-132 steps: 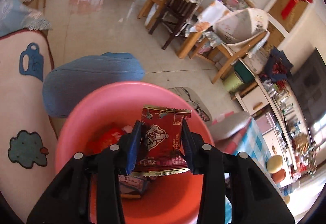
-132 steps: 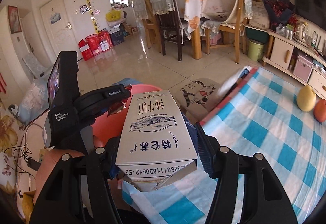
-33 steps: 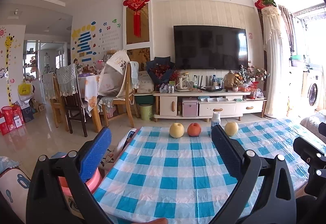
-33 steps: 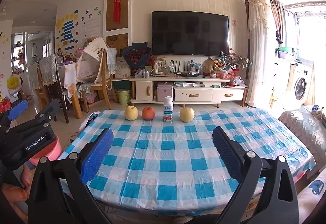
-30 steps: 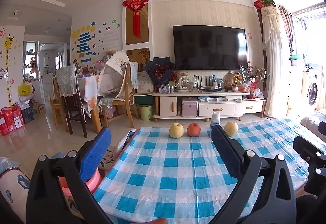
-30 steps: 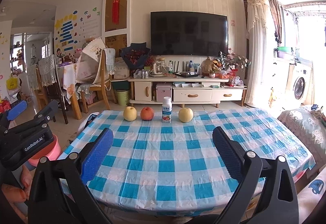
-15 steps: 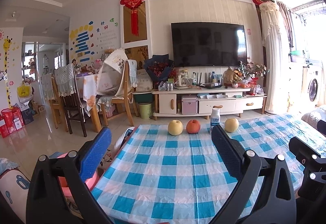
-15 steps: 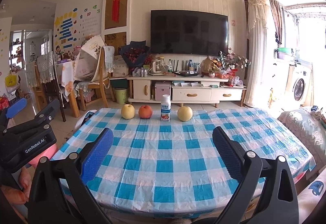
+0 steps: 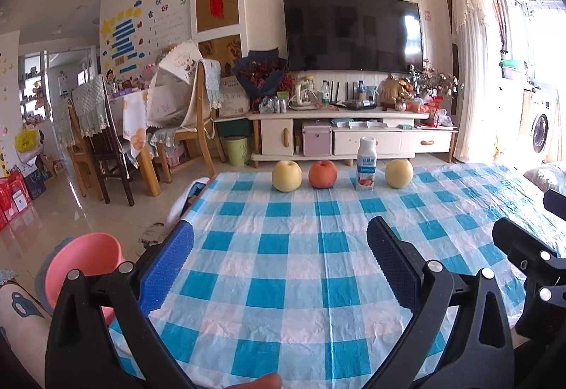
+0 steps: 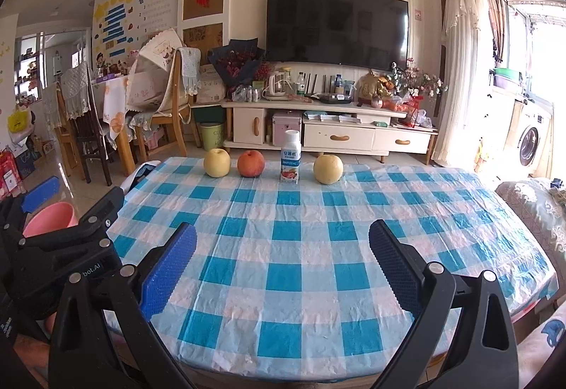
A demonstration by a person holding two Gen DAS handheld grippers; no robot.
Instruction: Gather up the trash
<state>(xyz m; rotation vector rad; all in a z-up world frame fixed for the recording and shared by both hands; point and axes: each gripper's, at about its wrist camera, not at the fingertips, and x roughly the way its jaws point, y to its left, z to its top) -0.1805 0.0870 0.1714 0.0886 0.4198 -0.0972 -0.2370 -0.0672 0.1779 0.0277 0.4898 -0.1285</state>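
Observation:
A blue-and-white checked tablecloth point(image 9: 283, 265) point(image 10: 300, 247) covers the table in front of me. At its far edge stand a small white drink bottle point(image 9: 365, 164) point(image 10: 290, 156), two yellow pears point(image 9: 286, 176) point(image 9: 399, 173) and a red apple point(image 9: 322, 174) point(image 10: 250, 163). My left gripper point(image 9: 280, 265) is open over the near edge, holding nothing. My right gripper point(image 10: 282, 265) is open too, with nothing between its blue pads. A pink bin point(image 9: 83, 265) point(image 10: 49, 219) sits low at the table's left. The left gripper also shows at the left of the right wrist view.
A TV cabinet point(image 10: 318, 130) with a large TV stands beyond the table. Wooden chairs and a dining table point(image 9: 141, 127) are at the left, with a green waste bin point(image 9: 236, 150) beside them. A patterned cushion point(image 10: 530, 212) lies at the right.
Several seconds ago the left gripper held a red wrapper over the pink bin and the right held a milk carton; both are now open and facing the table. Over the last second, barely any shift.

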